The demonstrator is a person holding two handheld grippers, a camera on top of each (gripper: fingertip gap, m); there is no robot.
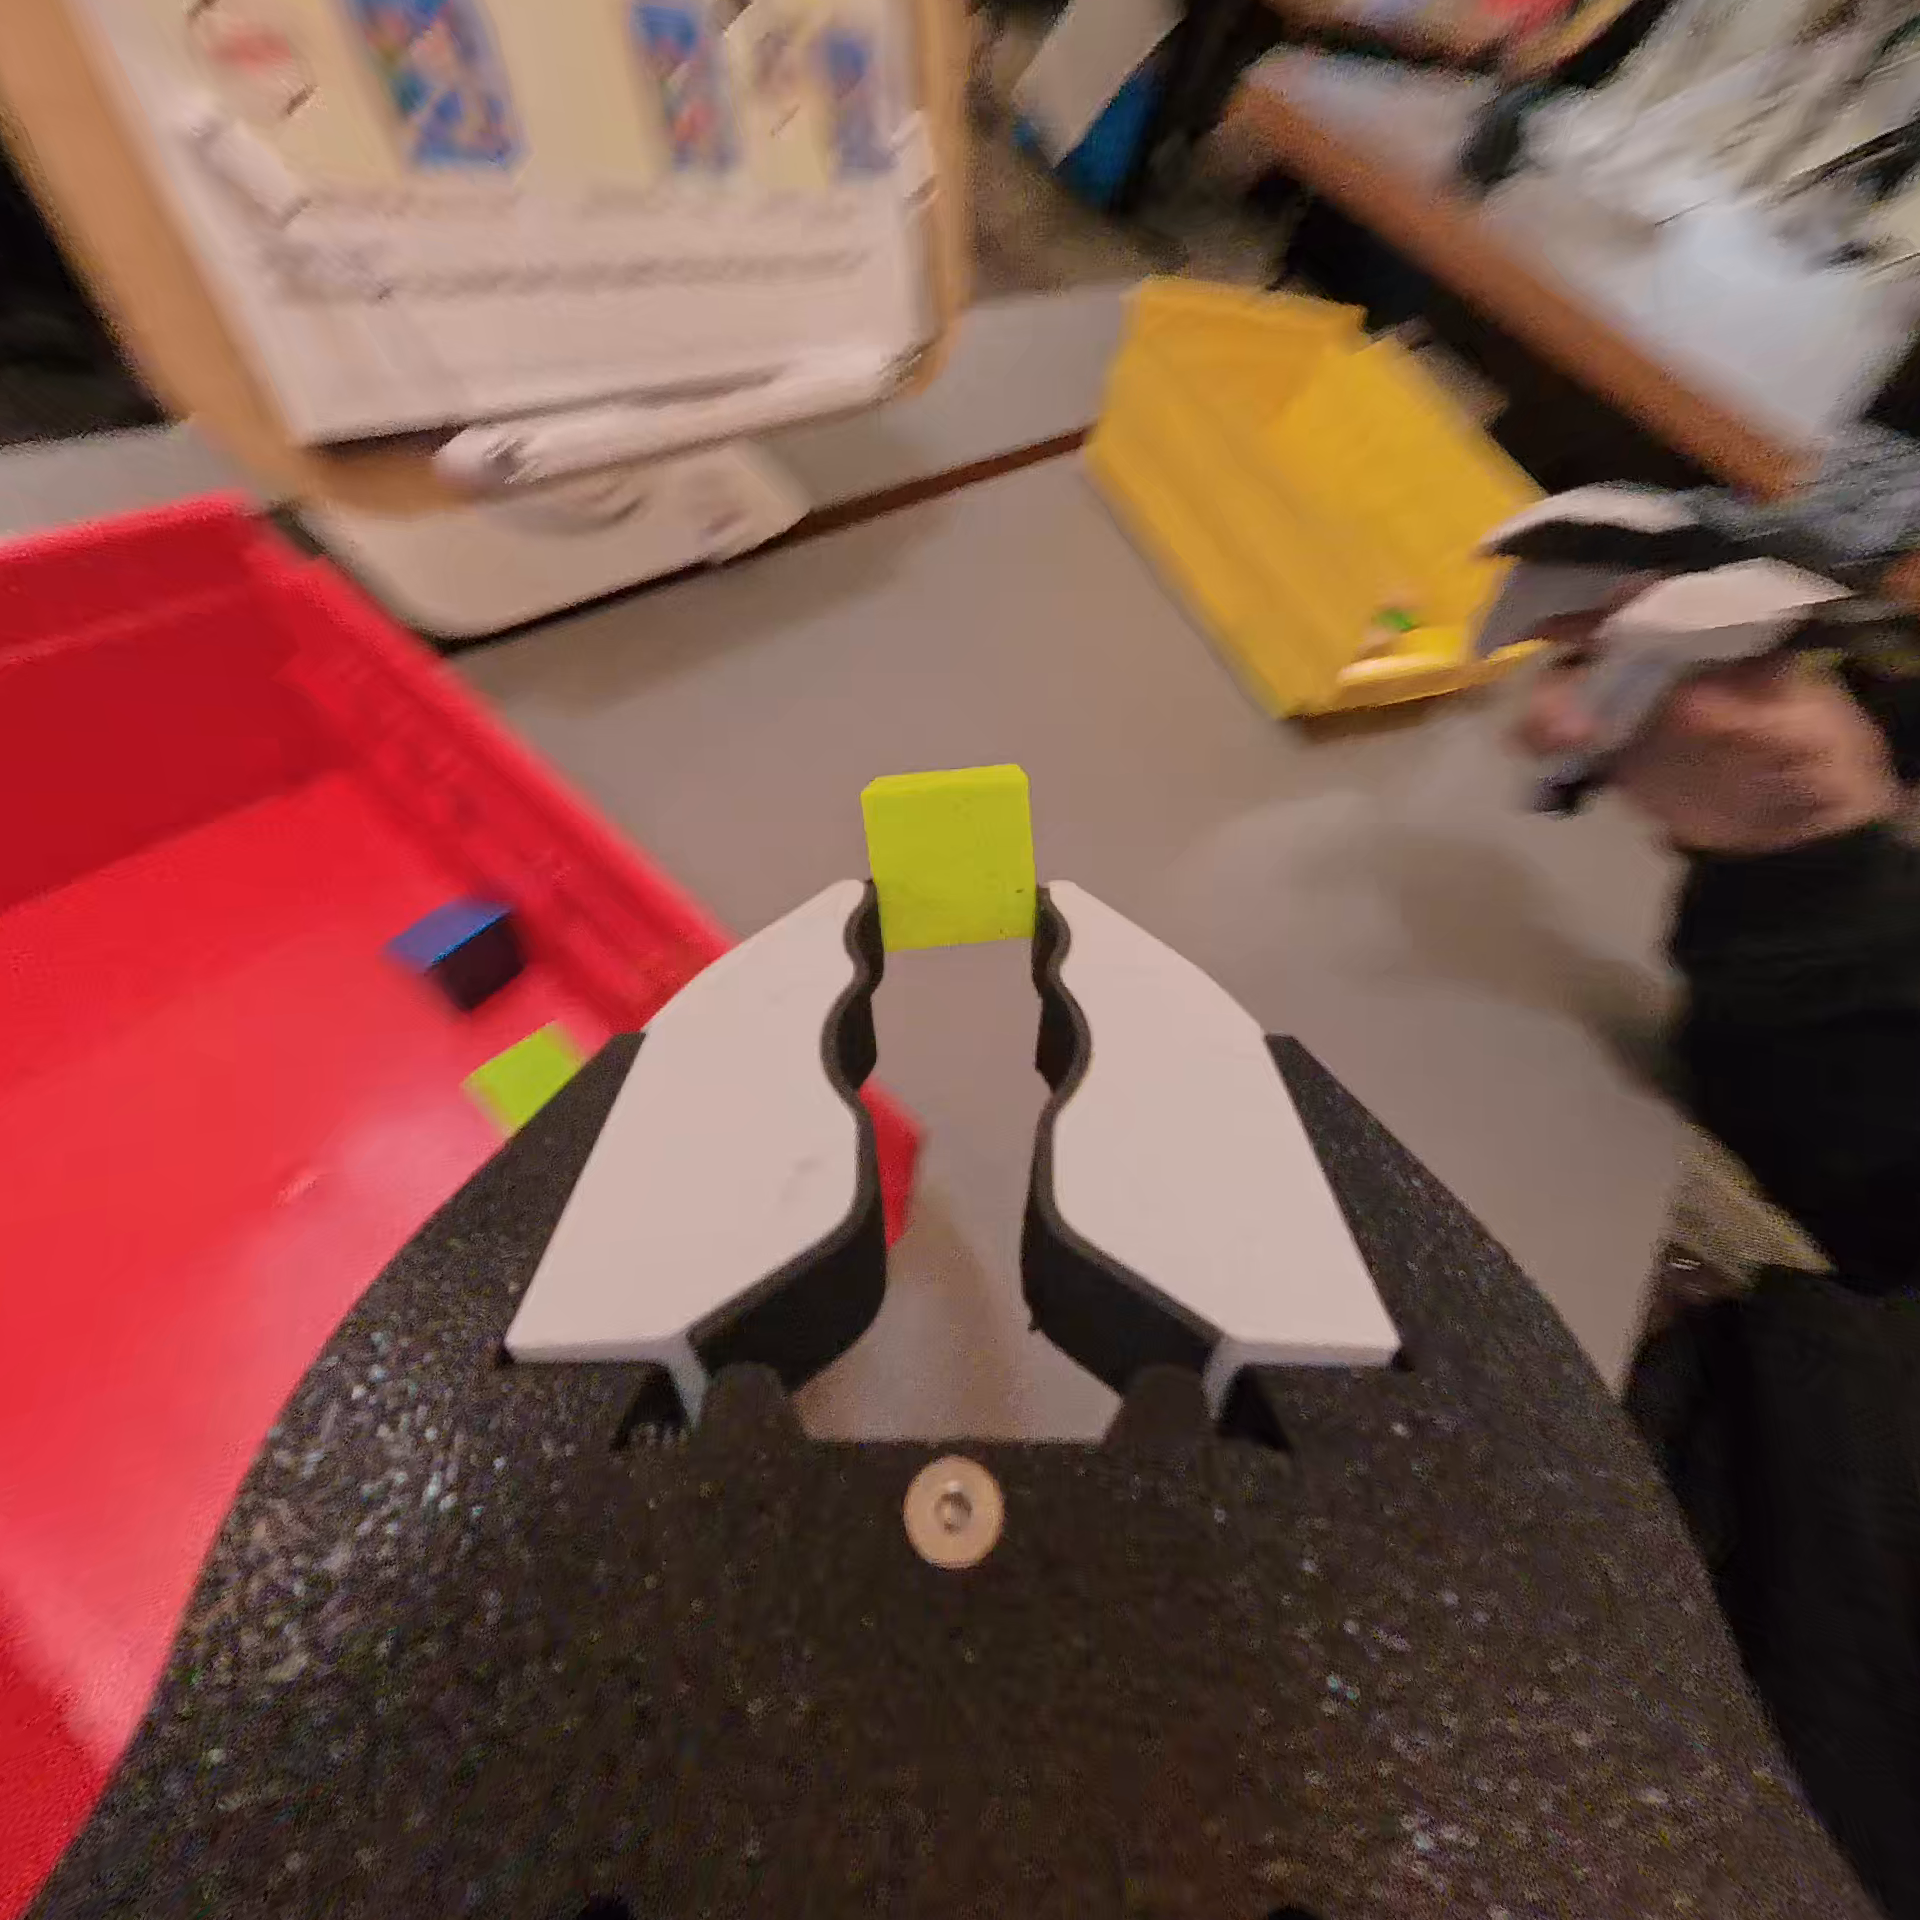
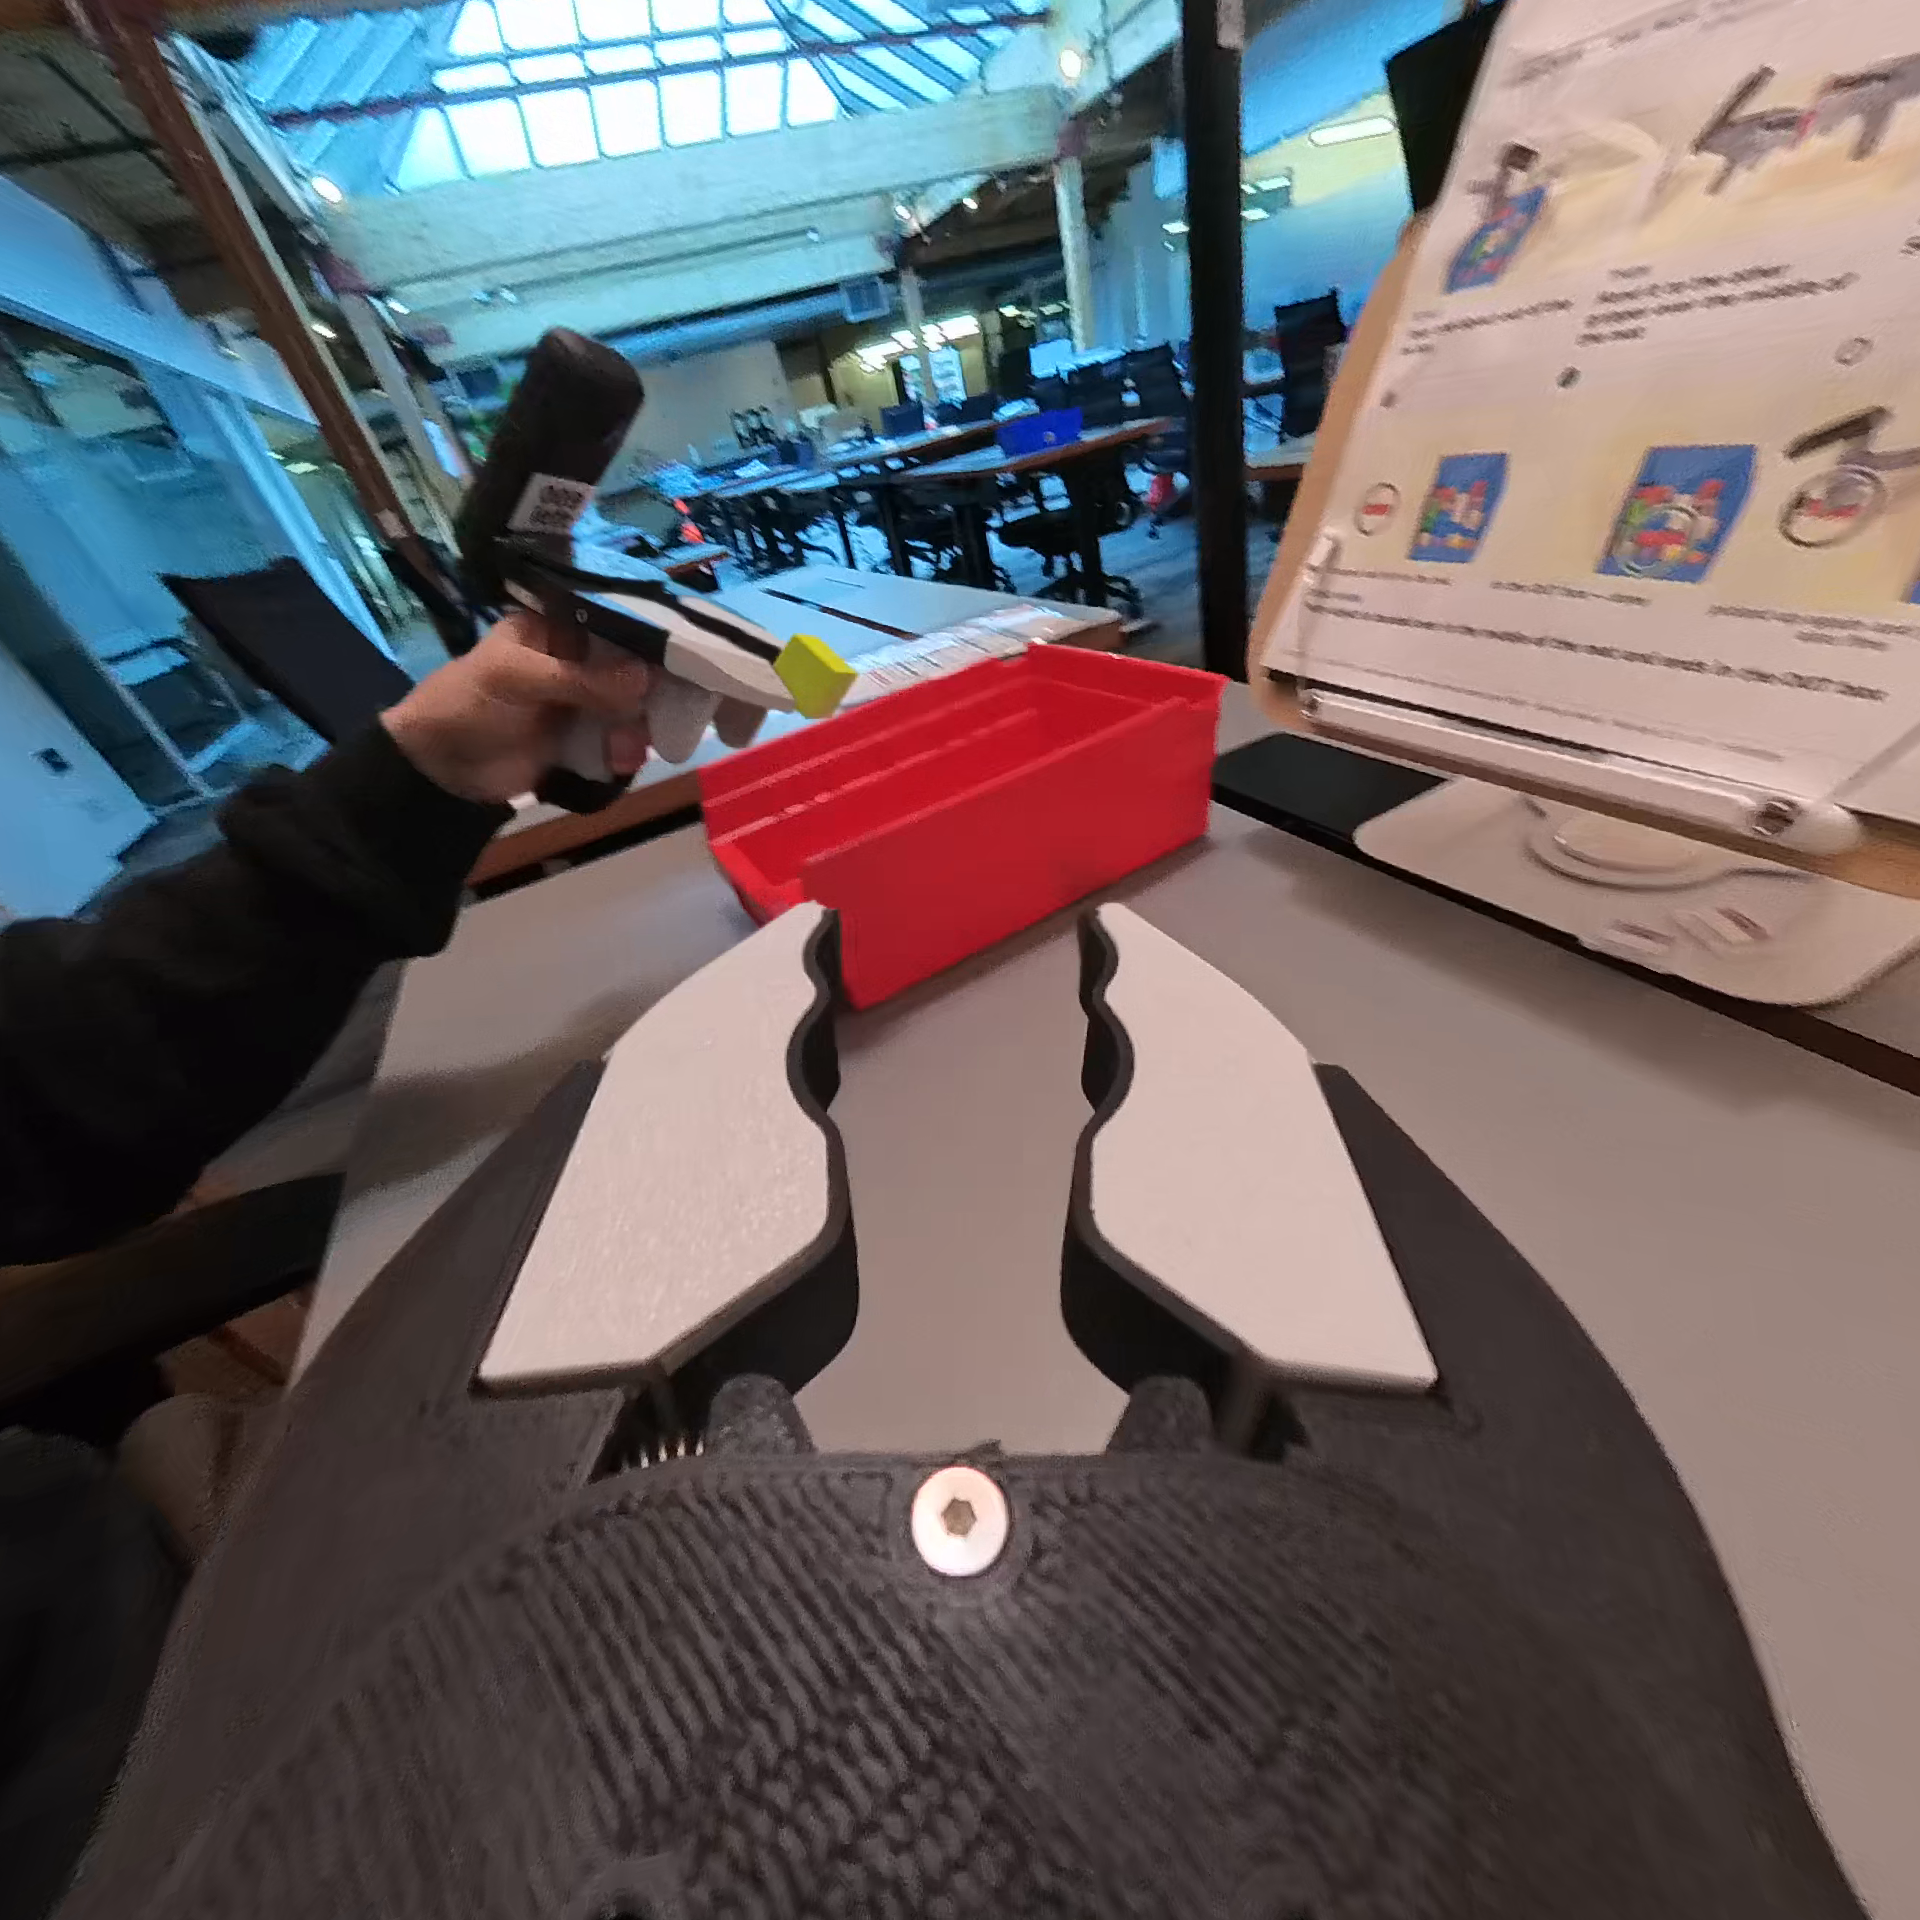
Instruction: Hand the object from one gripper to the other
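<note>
Left gripper [image 1: 954, 914] clamped on a lime-green block [image 1: 951, 857], pads pressing its two side faces right at the fingertips [image 1: 1070, 914], so that most of the block sticks out past them: probably pinched that far forward to leave bare faces for the other gripper to take. Held up in the air, clear of the grey table [image 1: 1039, 665], with the block's broad face turned toward the camera. From the right wrist view, the same left gripper [image 2: 774, 665] raised above and off to the left, block [image 2: 816, 673] jutting from its tips over the near end of the red bin [image 2: 987, 831]; a hand [image 2: 499, 717] in a dark sleeve wrapped round its handle. Right gripper [image 2: 951, 956] parted wide with nothing between the fingers, only table and the bin's corner seen through the gap; likely kept open so as to be ready to receive. Well apart from the block as yet, lower and to its right, so the handover looks not yet begun. In the bin just left of the left gripper, a dark blue block [image 1: 457, 945] and a second green block [image 1: 525, 1070] lying loose. Farther ahead and to the right of it, a yellow bin [image 1: 1299, 499], and the right gripper [image 1: 1496, 592] at the edge, blurred. Beyond both, a propped-up board with printed sheets [image 2: 1621, 416] on a white stand.
</note>
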